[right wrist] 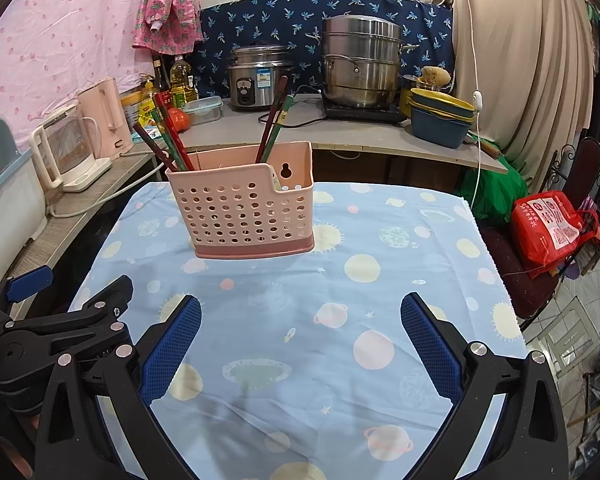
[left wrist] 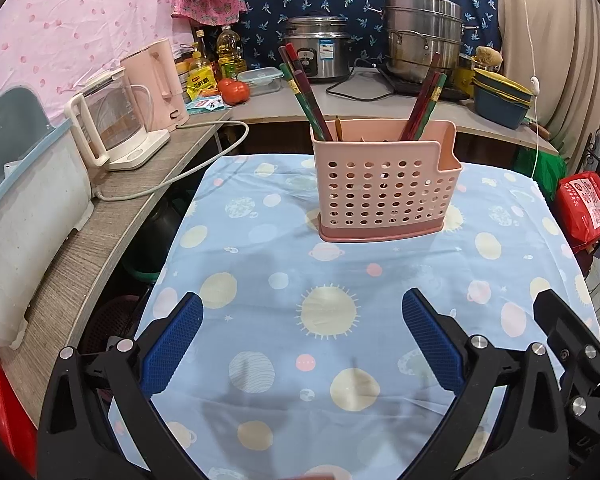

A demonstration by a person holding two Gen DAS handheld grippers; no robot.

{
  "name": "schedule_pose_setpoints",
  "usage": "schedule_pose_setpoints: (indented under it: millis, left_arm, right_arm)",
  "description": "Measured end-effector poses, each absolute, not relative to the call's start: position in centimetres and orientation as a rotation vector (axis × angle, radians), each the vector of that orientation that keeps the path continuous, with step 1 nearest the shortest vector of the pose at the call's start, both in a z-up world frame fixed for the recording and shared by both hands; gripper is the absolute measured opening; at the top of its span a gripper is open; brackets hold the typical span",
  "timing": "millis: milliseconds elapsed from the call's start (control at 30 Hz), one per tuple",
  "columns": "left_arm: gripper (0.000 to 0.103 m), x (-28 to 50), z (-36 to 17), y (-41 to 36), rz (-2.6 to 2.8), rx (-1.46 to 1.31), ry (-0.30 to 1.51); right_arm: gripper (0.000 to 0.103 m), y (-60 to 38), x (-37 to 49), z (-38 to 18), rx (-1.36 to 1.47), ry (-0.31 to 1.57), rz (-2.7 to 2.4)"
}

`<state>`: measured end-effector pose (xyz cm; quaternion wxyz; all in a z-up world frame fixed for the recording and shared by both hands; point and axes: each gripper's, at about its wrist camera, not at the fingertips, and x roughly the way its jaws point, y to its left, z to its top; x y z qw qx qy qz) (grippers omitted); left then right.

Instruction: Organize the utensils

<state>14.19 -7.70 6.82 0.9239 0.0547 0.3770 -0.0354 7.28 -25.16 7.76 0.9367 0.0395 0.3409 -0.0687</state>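
Left wrist view shows the left tool (left wrist: 302, 320) and right tool (right wrist: 300, 320) spread and empty, well short of the pink holder (left wrist: 384, 184) on the table (left wrist: 260, 264), which could be tipped if its leaning chopsticks (left wrist: 304, 96) are knocked.

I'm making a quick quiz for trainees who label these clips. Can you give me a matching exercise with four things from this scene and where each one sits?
Things:
1. chopsticks
2. pink holder
3. steel steamer pot
4. red bag

Places:
A. on the back counter
B. right of the table, on a chair
C. on the planet-print tablecloth
D. standing inside the holder

Pairs: 1-D, 2-C, 3-A, 4-B
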Motion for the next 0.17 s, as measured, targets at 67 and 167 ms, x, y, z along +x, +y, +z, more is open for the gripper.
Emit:
schedule_pose_setpoints:
  millis: [67,167]
  left_arm:
    - [0.095,14.2,6.9,-7.67,-0.072,0.11,0.77]
    - [0.095,14.35,6.98,-7.54,-0.08,0.106,0.771]
  right_arm:
    - [0.096,-25.27,7.3,7.76,0.085,0.697,-0.14]
    - [0.096,-25.45,7.3,7.8,0.09,0.693,-0.138]
